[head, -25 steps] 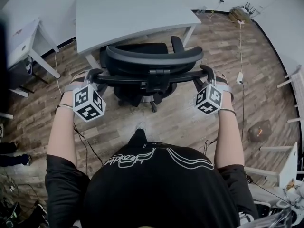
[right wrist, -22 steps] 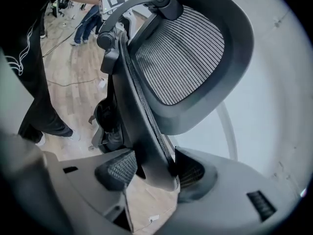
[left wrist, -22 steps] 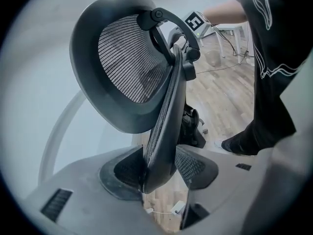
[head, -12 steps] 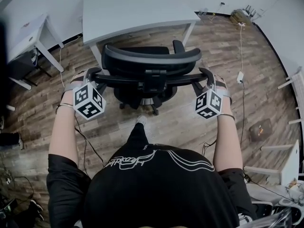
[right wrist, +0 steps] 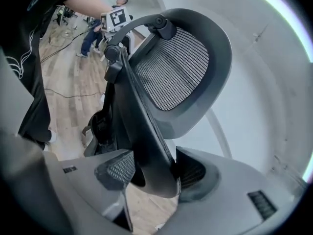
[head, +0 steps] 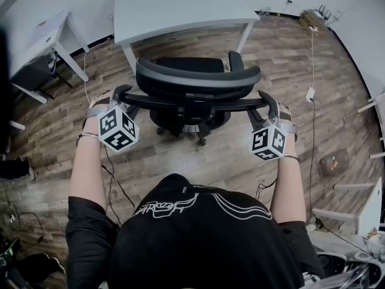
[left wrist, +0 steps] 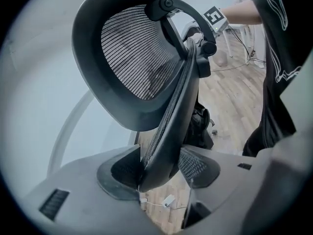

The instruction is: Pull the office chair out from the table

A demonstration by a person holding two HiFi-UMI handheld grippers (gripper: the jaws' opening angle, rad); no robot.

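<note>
The black mesh office chair (head: 198, 77) stands on the wood floor just in front of the white table (head: 180, 8), its seat out from under the tabletop. My left gripper (head: 118, 93) grips the left end of the backrest frame, and my right gripper (head: 265, 100) grips the right end. In the left gripper view the backrest edge (left wrist: 164, 146) sits between the pads of the left gripper (left wrist: 160, 173); these jaws are opening but still touch it. In the right gripper view the right gripper (right wrist: 154, 173) is shut on the backrest edge (right wrist: 146, 146).
A second white table (head: 36, 41) stands at the left. Cables (head: 111, 173) and a power adapter (head: 311, 93) lie on the floor. White furniture legs (head: 370, 104) stand at the right. The person's body (head: 198, 233) is close behind the chair.
The chair has rolled back from the table toward the person, with both grippers moving along on its backrest. More of the seat now shows in front of the table edge.
</note>
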